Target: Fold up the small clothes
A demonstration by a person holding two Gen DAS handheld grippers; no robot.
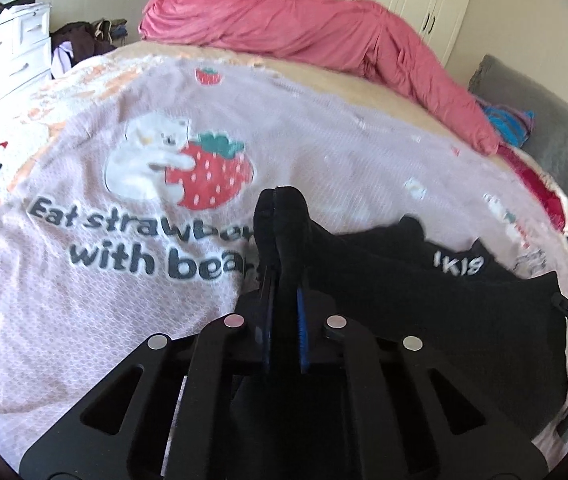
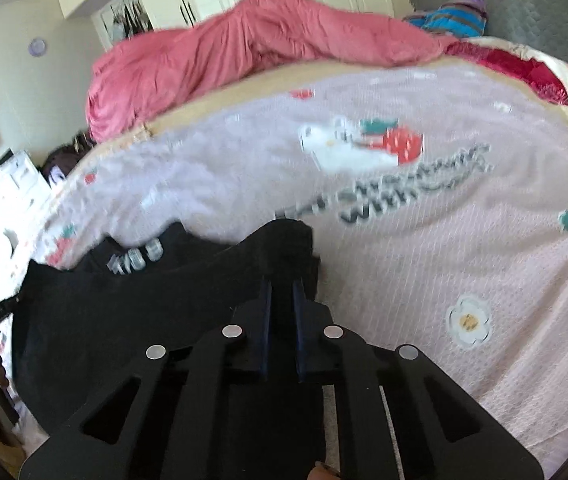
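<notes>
We hold knit black garment [image 1: 423,300] taut over waffle blanket [image 1: 124,280]; left gripper [image 1: 280,208] and right gripper [image 2: 284,240] both pinch corners.

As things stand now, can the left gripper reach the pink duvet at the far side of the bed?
Probably not yet. The left gripper is shut on the black garment, which the right gripper also grips. The pink duvet lies far across the strawberry blanket; nothing blocks the way.
</notes>
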